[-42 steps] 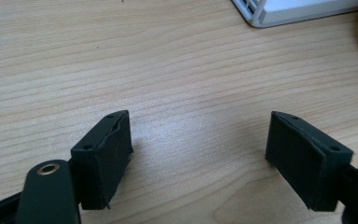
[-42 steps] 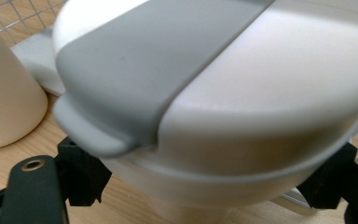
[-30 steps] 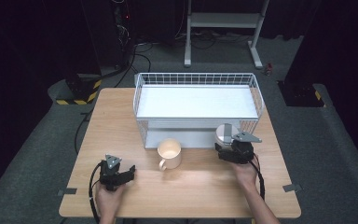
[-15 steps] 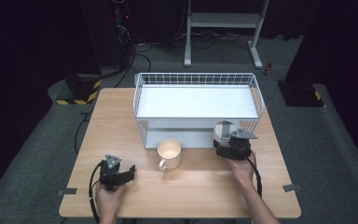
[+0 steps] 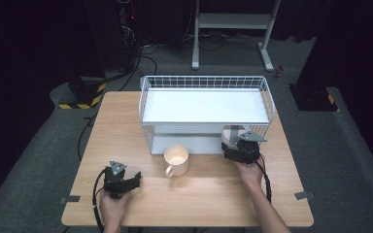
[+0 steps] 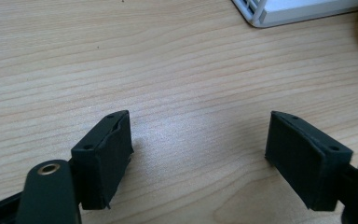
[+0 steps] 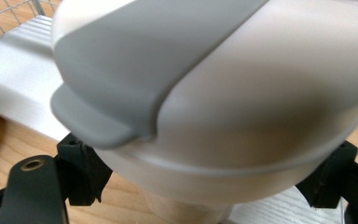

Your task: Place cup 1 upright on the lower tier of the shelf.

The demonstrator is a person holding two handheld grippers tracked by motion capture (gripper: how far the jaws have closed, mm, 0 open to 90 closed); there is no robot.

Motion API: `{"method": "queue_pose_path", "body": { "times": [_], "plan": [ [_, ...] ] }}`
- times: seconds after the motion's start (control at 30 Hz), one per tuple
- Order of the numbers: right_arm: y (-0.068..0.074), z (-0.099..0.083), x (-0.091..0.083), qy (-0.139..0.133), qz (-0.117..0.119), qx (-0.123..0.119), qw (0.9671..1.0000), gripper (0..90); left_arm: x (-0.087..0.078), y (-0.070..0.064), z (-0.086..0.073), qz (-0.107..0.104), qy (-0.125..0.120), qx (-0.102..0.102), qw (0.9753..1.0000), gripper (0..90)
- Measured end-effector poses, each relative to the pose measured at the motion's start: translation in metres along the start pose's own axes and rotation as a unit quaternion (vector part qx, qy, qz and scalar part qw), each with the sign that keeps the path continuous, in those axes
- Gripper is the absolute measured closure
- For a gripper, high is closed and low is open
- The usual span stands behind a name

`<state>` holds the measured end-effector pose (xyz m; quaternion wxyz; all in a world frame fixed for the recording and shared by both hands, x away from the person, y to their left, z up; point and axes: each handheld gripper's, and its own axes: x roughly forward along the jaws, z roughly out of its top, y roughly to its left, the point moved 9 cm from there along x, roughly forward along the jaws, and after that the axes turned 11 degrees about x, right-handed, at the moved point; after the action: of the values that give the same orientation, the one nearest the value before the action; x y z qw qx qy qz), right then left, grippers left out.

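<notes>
R hand comes up from the bottom edge of the high view, forearm angled slightly left, holding the right gripper (image 5: 233,145) at center-right of frame, against the front of the white wire basket rack (image 5: 267,99). Its jaws are pinching the cream, rounded container with a grey lid (image 7: 205,88); in the right gripper view the body sits between both jaws, lid tilted, grey tab pointing lower left. L hand rests at lower left of the high view on the light wood table (image 5: 121,121); left gripper (image 6: 198,158) spread wide, nothing between the jaws. Beige ceramic mug (image 5: 177,159) stands center, in front of the rack, apart from both grippers.
</notes>
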<state>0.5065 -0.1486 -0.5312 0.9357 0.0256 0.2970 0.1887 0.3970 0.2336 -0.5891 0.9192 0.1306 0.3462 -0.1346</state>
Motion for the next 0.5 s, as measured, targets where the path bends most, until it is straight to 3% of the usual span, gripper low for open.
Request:
{"method": "queue_pose_path", "body": {
  "times": [0.5],
  "plan": [
    [0.0007, -0.0016, 0.0010, 0.015, 0.007, 0.000, 0.9999, 12.8, 0.0000, 0.0000, 0.0000, 0.000, 0.000, 0.000, 1.0000, 22.6]
  ]
}}
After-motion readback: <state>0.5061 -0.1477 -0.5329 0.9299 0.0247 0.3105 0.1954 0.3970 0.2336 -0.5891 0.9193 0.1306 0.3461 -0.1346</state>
